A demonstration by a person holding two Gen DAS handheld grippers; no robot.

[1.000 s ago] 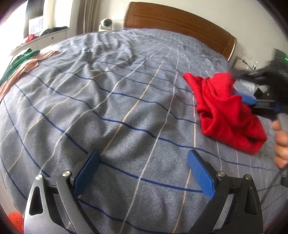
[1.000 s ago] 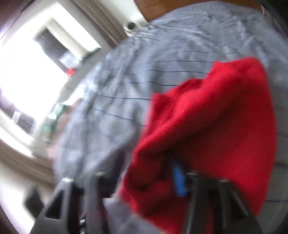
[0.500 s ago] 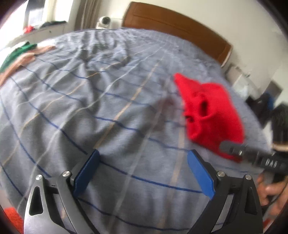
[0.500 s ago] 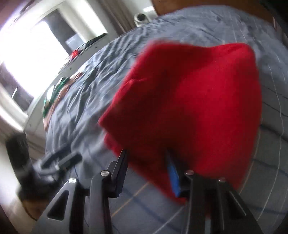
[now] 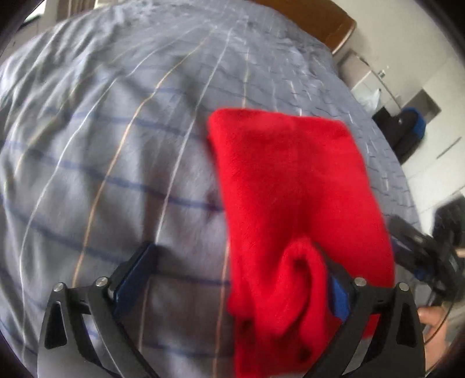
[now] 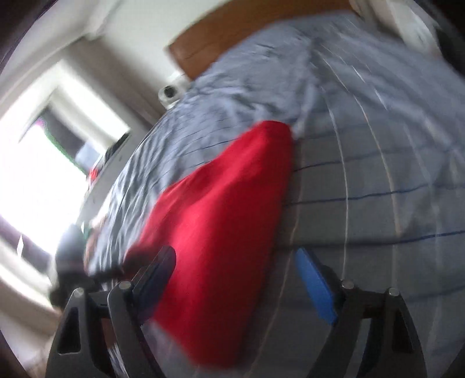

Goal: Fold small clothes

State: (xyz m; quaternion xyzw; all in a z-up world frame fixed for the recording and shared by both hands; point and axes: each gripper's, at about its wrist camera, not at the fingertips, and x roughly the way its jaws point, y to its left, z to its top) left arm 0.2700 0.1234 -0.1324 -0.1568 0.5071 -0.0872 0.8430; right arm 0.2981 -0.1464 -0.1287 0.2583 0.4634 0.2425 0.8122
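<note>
A red garment (image 5: 293, 189) lies on the grey striped bedspread (image 5: 116, 145). My left gripper (image 5: 235, 279) is open; the garment's near end bunches between its jaws against the right fingertip (image 5: 337, 293). In the right wrist view the red garment (image 6: 221, 226) lies between the open jaws of my right gripper (image 6: 238, 279), close to the left fingertip (image 6: 157, 273). Both views are blurred. The right gripper also shows in the left wrist view at the right edge (image 5: 421, 256).
A wooden headboard (image 5: 325, 20) stands at the far end of the bed. A white nightstand (image 5: 366, 75) and dark bags (image 5: 407, 130) stand to the right of the bed. A bright window (image 6: 35, 162) and a small camera (image 6: 168, 93) are on the left.
The right gripper has let go of the red garment and opened. The garment now lies spread on the bed. The left gripper has moved right onto its near end.
</note>
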